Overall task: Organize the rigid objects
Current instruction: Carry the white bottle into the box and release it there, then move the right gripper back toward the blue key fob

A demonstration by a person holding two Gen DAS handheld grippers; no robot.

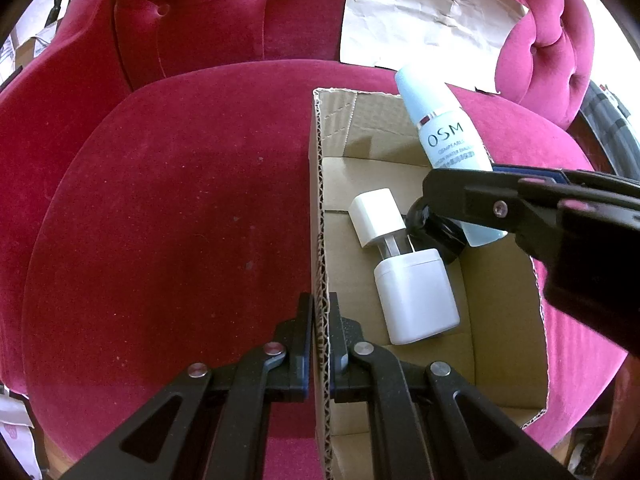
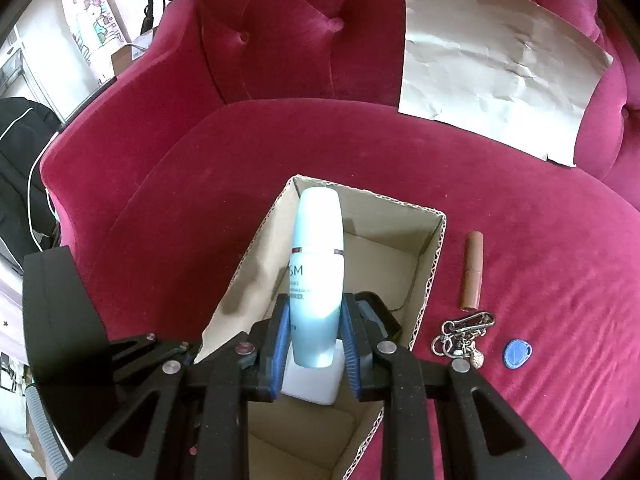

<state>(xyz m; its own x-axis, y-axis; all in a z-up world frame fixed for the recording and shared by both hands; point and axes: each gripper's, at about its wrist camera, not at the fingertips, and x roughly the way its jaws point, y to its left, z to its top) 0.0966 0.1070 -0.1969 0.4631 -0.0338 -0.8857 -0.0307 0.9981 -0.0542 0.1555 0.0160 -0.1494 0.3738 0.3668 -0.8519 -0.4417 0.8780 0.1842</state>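
An open cardboard box [image 1: 320, 208] [image 2: 430, 272] sits on a red velvet sofa seat. My left gripper [image 1: 320, 312] is shut on the box's left wall. My right gripper [image 2: 316, 312] is shut on a light blue OSM bottle [image 2: 318, 256] [image 1: 444, 128] and holds it over the box. The right gripper also shows in the left wrist view [image 1: 452, 196]. A white pump bottle [image 1: 404, 280] lies on the box floor beside a black round object [image 1: 432, 232]. A brown tube [image 2: 472, 270], a keyring [image 2: 464, 336] and a blue key fob [image 2: 517, 353] lie on the seat right of the box.
A crumpled sheet of paper [image 2: 496, 60] [image 1: 424, 12] leans against the sofa back at the right. The tufted sofa back [image 2: 280, 28] rises behind the seat. A black bag [image 2: 20, 168] stands left of the sofa.
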